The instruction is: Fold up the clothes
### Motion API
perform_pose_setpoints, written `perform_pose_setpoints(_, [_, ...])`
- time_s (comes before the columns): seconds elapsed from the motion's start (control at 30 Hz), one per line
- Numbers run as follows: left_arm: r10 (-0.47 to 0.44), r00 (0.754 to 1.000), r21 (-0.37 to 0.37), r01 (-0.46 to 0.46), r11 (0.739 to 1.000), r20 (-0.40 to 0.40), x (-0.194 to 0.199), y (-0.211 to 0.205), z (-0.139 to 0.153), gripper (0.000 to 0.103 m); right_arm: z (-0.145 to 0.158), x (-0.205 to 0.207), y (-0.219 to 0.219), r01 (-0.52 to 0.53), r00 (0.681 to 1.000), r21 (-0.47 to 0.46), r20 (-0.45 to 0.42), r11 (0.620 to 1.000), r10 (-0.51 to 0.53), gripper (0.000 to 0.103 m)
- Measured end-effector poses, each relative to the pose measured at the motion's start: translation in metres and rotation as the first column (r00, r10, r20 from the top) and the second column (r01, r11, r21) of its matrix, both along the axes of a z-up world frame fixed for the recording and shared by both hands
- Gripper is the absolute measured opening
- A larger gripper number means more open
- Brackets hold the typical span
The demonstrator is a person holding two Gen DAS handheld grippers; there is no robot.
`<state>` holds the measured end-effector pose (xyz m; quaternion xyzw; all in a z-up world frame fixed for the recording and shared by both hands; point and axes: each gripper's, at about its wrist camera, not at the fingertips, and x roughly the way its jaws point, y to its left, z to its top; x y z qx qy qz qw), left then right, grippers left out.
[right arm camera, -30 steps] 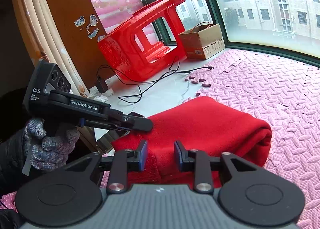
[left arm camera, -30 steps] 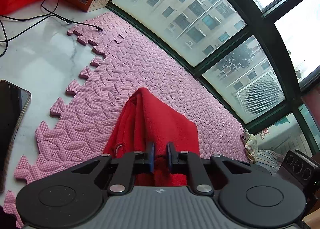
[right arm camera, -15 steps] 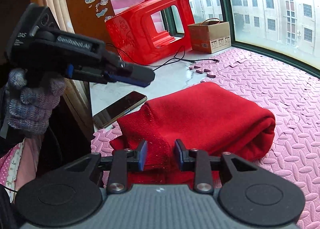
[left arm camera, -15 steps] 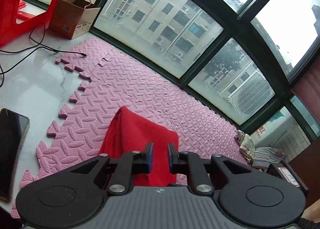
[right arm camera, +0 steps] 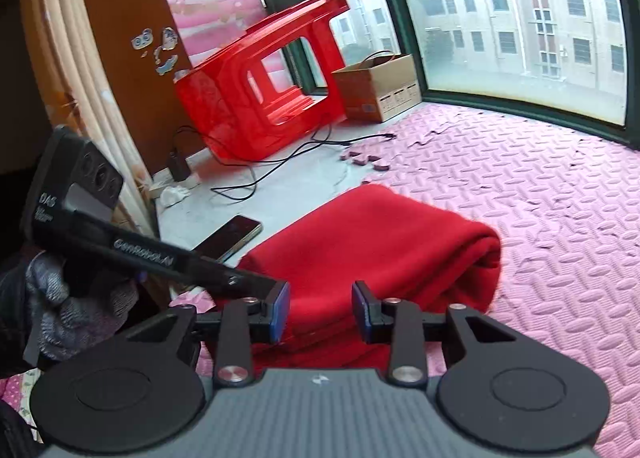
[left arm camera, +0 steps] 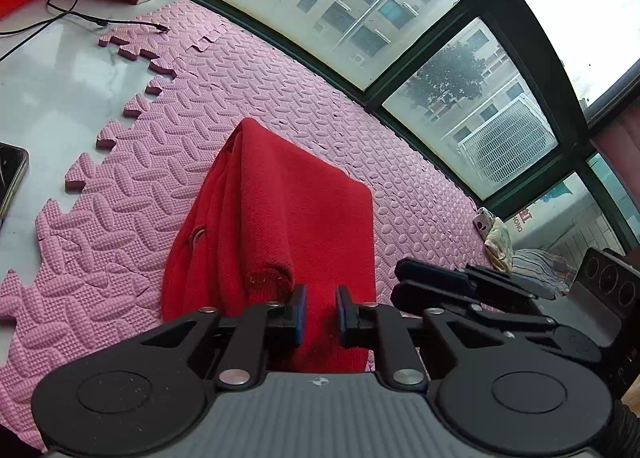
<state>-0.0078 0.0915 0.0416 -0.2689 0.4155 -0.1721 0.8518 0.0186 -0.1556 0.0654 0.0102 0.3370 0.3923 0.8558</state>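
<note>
I see the red garment (right arm camera: 372, 242) folded thick on the pink mat (right arm camera: 560, 218), rounded fold at three o'clock; my left gripper (left arm camera: 319, 312) and right gripper (right arm camera: 320, 310) are both spread, empty.

A phone (right arm camera: 228, 236) lies on the white sill beside a pink foam mat (right arm camera: 540, 194), near a red stool (right arm camera: 260, 86).

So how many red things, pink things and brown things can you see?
Red: 2, the sweater and the stool
Pink: 1, the mat
Brown: 1, the box
Total: 4
</note>
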Motion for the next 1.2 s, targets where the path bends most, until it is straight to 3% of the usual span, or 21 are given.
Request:
perform_pose_setpoints(0.23, [-0.017,1.0,0.021,0.017,1.0,0.005,-0.008,-0.009,-0.001,0.018,-0.004,0.05,0.01,0.106,0.994,-0.078,0.049,0.991,-0.102,0.034])
perform_pose_setpoints(0.43, [-0.011,1.0,-0.001,0.011,1.0,-0.011,-0.011,-0.004,-0.006,0.017,-0.029,0.075,0.011,0.162,0.987,-0.167,0.015,0.973,-0.162,0.034])
perform_pose_setpoints(0.53, [-0.009,1.0,-0.016,0.009,1.0,-0.019,-0.013,-0.003,-0.008,0.017,-0.026,0.077,0.006,0.168,0.986,-0.154,0.002,0.974,-0.169,0.034])
perform_pose_setpoints(0.73, [-0.001,1.0,-0.031,0.0,1.0,-0.022,-0.015,-0.001,-0.01,0.017,-0.011,0.084,0.041,0.066,0.998,-0.134,0.012,0.989,-0.065,0.034])
perform_pose_setpoints(1.0, [0.017,0.999,-0.067,-0.019,0.998,-0.029,-0.017,0.005,-0.015,0.017,-0.028,0.099,0.108,-0.059,0.998,-0.214,0.004,0.975,0.061,0.034])
perform_pose_setpoints(1.2, [0.025,0.999,-0.088,-0.028,0.996,-0.031,-0.019,0.01,-0.017,0.017,-0.014,0.088,0.103,-0.084,0.996,-0.191,0.001,0.978,0.086,0.034])
